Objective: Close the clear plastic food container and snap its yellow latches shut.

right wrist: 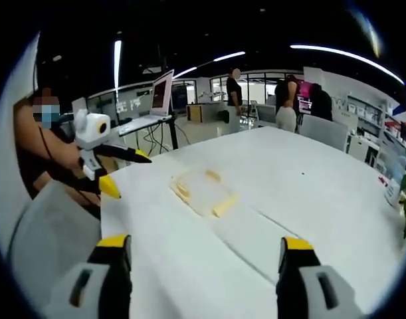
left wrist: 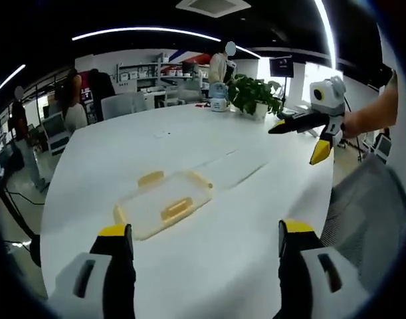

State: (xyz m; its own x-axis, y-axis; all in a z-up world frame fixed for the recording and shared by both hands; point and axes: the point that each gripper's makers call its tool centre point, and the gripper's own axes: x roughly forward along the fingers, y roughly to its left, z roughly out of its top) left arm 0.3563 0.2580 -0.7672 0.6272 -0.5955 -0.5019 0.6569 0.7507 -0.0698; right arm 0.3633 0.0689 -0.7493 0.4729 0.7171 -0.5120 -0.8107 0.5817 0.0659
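Near the lower middle of the left gripper view, the clear plastic food container (left wrist: 164,206) is seen lying flat on the white table (left wrist: 256,219), with yellow latches (left wrist: 177,208) visible along its edges; whether the lid is fully seated cannot be told. In the right gripper view the same container (right wrist: 204,191) sits at centre frame, well beyond the jaws. The left gripper (left wrist: 206,232) is held with its 2 yellow-tipped jaws spread wide and nothing between them, short of the container. The right gripper (right wrist: 206,242) is likewise spread apart and empty, well apart from the container; it also appears at the upper right of the left gripper view (left wrist: 302,136), held above the table.

The container is judged to be light, thin-walled and somewhat flexible, and likely to slide on the smooth tabletop if pushed from 1 side. It is best steadied by pressing down on the lid near a corner, while each latch is pushed at its outer edge until it snaps.
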